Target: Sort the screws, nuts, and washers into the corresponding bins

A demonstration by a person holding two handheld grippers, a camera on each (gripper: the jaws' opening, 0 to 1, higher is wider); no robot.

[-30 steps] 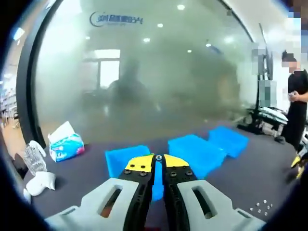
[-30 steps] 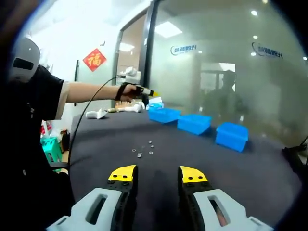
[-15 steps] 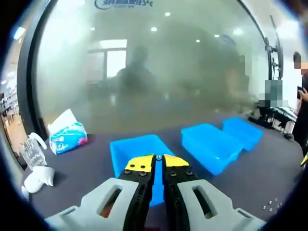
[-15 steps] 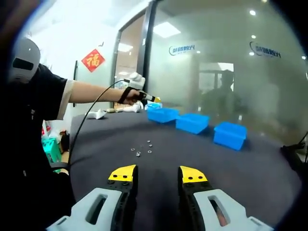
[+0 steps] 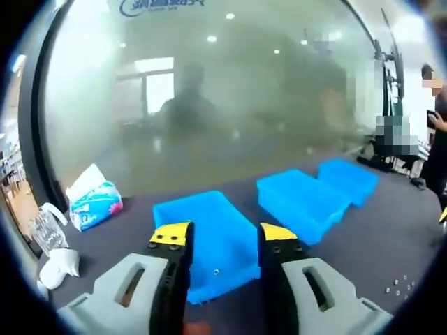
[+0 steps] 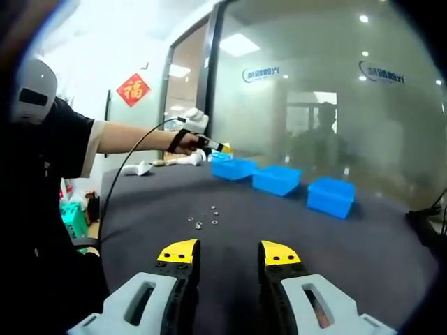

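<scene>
Hovering over the near bin [image 5: 209, 241], the left gripper [image 5: 223, 234] has its jaws released, a small piece [image 5: 216, 271] lying inside that bin. Two more bins [image 5: 302, 202] sit beyond it on the dark surface [image 6: 293, 230]. Right gripper [image 6: 229, 251] jaws are also apart, empty, short of the loose hardware [image 6: 202, 220].

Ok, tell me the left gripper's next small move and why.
Probably draw the left gripper back toward the loose hardware on the table: its jaws stand open over the nearest blue bin, and a small piece lies inside.
</scene>
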